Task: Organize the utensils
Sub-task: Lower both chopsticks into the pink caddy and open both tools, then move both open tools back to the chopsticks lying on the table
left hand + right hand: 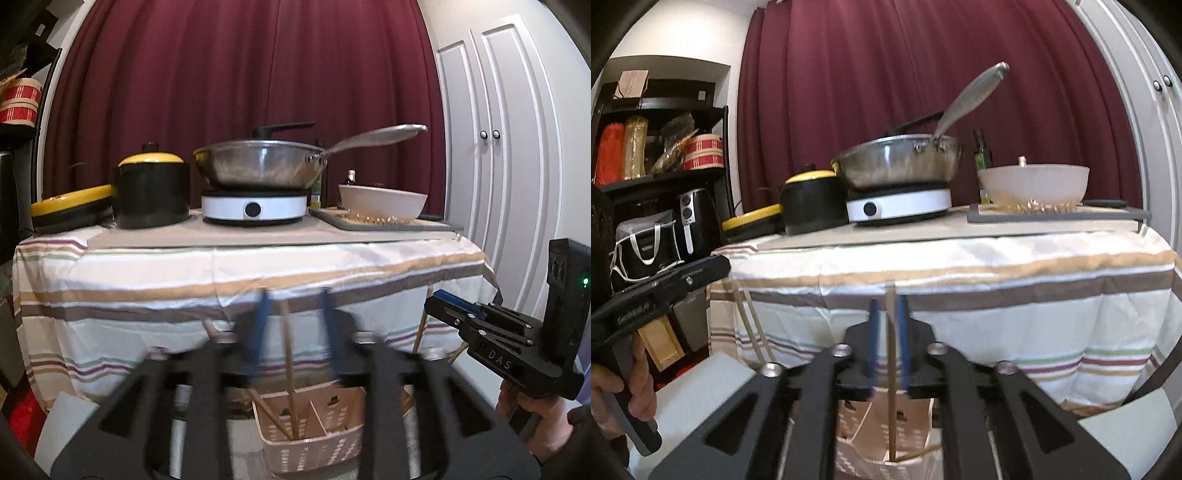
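Note:
My left gripper (pixel 295 306) hangs over a beige slotted basket (pixel 314 454) with cardboard dividers, which stands low in front of the table. A wooden chopstick (pixel 287 354) stands upright in the basket between the blue fingers (pixel 263 314), and neither pad touches it. My right gripper (pixel 888 325) is over the same basket (pixel 886 470), with a chopstick (pixel 891 369) standing in the narrow gap between its blue pads. Small gaps show on both sides. Each gripper appears in the other's view: the right gripper (pixel 439 301), the left gripper (pixel 718 264).
Behind the basket is a table under a striped cloth (pixel 221 280), with a steel pan (pixel 258 162) on a white hotplate, a black pot with a yellow lid (pixel 151 192) and a white bowl (pixel 382 203). Shelves (pixel 661 177) are left, a white cupboard (pixel 498 147) right.

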Available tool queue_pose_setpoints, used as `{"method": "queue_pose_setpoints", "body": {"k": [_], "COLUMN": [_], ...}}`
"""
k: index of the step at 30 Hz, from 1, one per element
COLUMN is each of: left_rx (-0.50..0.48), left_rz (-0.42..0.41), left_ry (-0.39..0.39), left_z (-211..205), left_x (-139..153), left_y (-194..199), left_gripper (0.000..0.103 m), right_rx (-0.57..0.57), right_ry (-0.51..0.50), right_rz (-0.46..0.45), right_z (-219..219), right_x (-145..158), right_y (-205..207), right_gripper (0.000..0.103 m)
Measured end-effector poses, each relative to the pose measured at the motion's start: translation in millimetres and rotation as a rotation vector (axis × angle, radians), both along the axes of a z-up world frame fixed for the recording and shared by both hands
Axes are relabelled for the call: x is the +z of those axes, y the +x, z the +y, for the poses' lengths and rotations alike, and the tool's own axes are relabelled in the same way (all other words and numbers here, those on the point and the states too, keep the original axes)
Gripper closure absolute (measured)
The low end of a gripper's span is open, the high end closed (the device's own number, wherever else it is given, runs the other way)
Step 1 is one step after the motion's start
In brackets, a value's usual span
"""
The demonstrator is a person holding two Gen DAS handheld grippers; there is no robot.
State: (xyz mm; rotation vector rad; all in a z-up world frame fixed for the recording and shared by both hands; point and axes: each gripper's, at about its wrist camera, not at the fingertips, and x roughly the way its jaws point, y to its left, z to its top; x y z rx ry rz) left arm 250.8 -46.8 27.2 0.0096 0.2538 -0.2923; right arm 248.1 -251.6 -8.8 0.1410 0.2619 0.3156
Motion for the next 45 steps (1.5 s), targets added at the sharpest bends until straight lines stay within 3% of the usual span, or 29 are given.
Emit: {"method": "queue_pose_setpoints", "body": {"k": [1,2,3,7,10,20,30,38,45], "left_rx": [0.001,-0.002,-0.004,0.005,0.006,0.025,0.084,0.102,0.114], "left_rz": [0.002,0.003,0.005,-0.001,0.000,0.109,0.232,0.335,0.393], "left_ry": [-0.004,-0.008,-0.007,-0.006,0.001,0.023,0.052,0.073,0.063], "left_z": [0,1,0,2,3,8,16,22,26], "left_x": [-2,-3,-3,-4,-7,-60,-128,-178,-206], "left_y": [-2,-4,-6,-24,-45,-117,-170,-202,-217], "left_gripper": [0.052,0.052,0.050,0.028,0.022,0.018,0.018,0.019,0.025], "right_rx": [-0.002,-0.007,-0.009,-0.006,-0.001,-0.045,-0.091,-0.050,-0.011], "right_ry": [0.007,0.013,0.013,0.015,0.011,0.021,0.030,-0.004,-0.041], "right_rz": [0.002,-0.002,-0.006,-0.005,-0.007,0.094,0.199,0.268,0.294], "right_z": [-1,-2,-2,-5,-9,-30,-40,-31,-25], "right_x": [-1,-1,0,6,7,-41,-108,-159,-183], "right_y": [-2,-7,-10,-29,-51,-139,-194,-233,-248], "right_gripper": [0.062,0.060,0.059,0.056,0.056,0.055,0.055,0.056,0.069]}}
